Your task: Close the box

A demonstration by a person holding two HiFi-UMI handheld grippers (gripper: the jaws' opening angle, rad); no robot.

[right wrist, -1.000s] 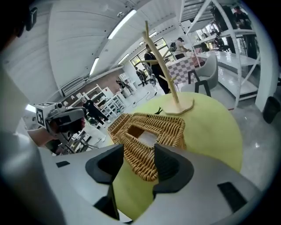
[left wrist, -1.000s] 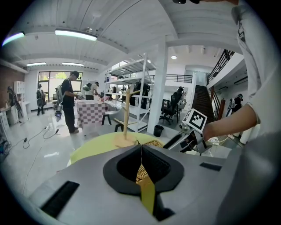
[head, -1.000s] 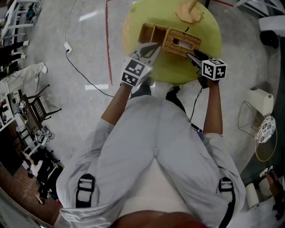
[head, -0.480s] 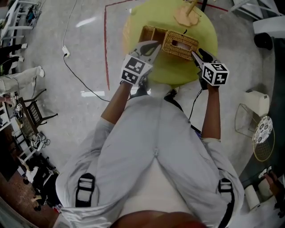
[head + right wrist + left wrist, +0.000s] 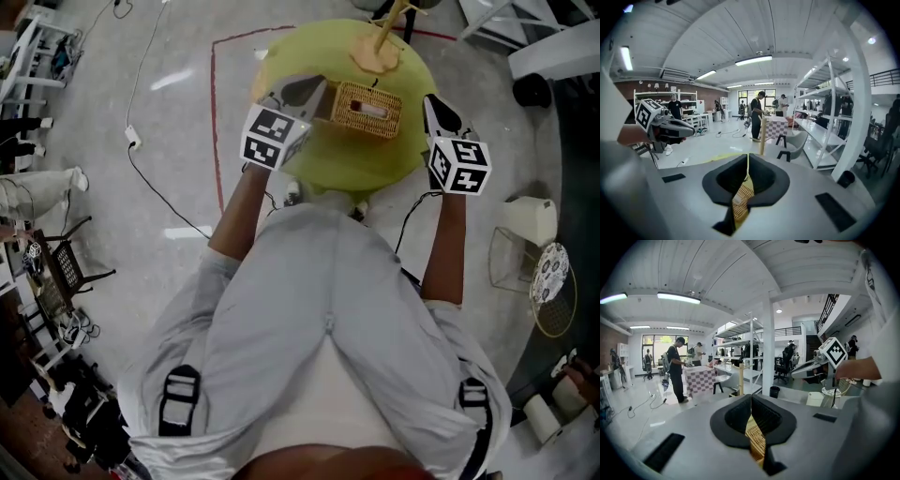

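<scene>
A wicker box (image 5: 367,108) with a slot in its top stands on the round yellow-green table (image 5: 352,161). The brown part at its left end is partly hidden behind my left gripper (image 5: 312,91), which sits against that end. In the left gripper view its jaws (image 5: 751,405) meet in a thin line, with a sliver of wicker (image 5: 756,441) showing below them. My right gripper (image 5: 434,106) is off to the right of the box, apart from it, shut on nothing. Its own view shows its jaws (image 5: 747,163) together and a strip of wicker (image 5: 742,199) beneath.
A wooden stand on a tan base (image 5: 375,52) is at the table's far side. Red tape (image 5: 214,103) and a cable (image 5: 155,178) lie on the floor at left. A wire basket (image 5: 514,253) and a white bin (image 5: 528,218) stand at right. People stand by distant tables.
My right gripper drew away from the box's right end to the right and its jaws came together. The left gripper stayed at the box's left end. The head view shifted down.
</scene>
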